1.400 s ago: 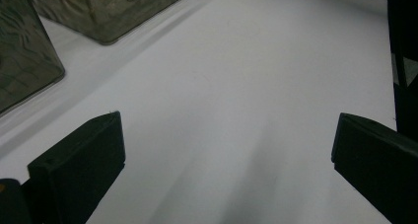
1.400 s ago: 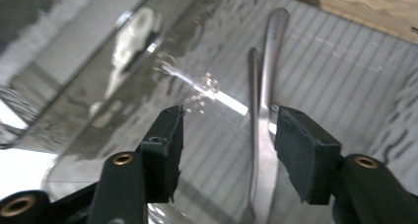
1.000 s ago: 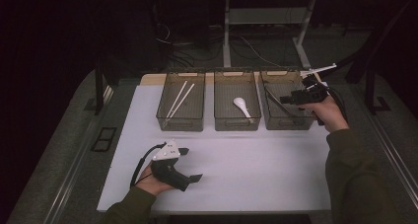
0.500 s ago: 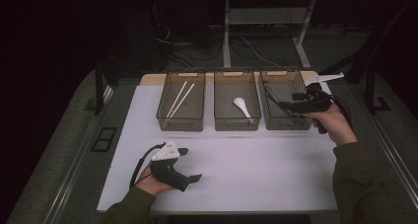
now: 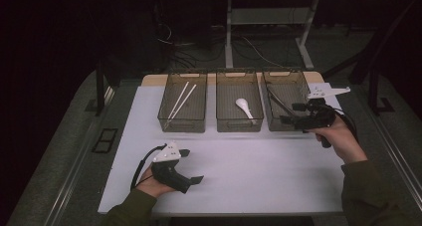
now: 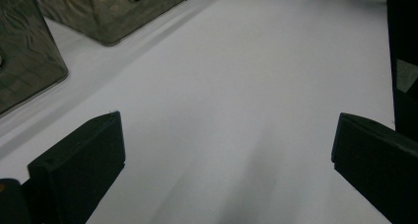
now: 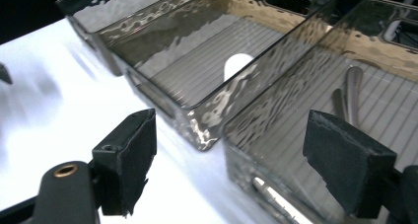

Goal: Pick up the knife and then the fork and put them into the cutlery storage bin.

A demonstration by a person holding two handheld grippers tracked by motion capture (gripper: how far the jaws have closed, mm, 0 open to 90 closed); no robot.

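Observation:
Three smoky clear bins stand in a row at the back of the white table (image 5: pixel 259 161). Two pale chopsticks (image 5: pixel 180 100) lie in the left bin (image 5: pixel 182 122). A white spoon (image 5: pixel 244 106) (image 7: pixel 236 66) is in the middle bin (image 5: pixel 240 125). Dark slim utensils (image 5: pixel 276 99) (image 7: pixel 351 86) lie in the right bin (image 5: pixel 276 125). My right gripper (image 5: pixel 291 113) (image 7: pixel 236 155) hovers at that bin's front right corner; its jaws have just been opening and grip nothing. My left gripper (image 5: pixel 191 165) (image 6: pixel 226 155) rests open on the table at the front left, with bare tabletop between its jaws.
Grey floor surrounds the table, with a desk frame and cables behind the bins. A black-framed panel (image 5: pixel 104 140) lies on the floor to the left. Bare tabletop stretches between the bins and the near edge.
My right gripper has drawn back from over the right bin toward the person, and its jaws stand wider. The left hand has stayed put.

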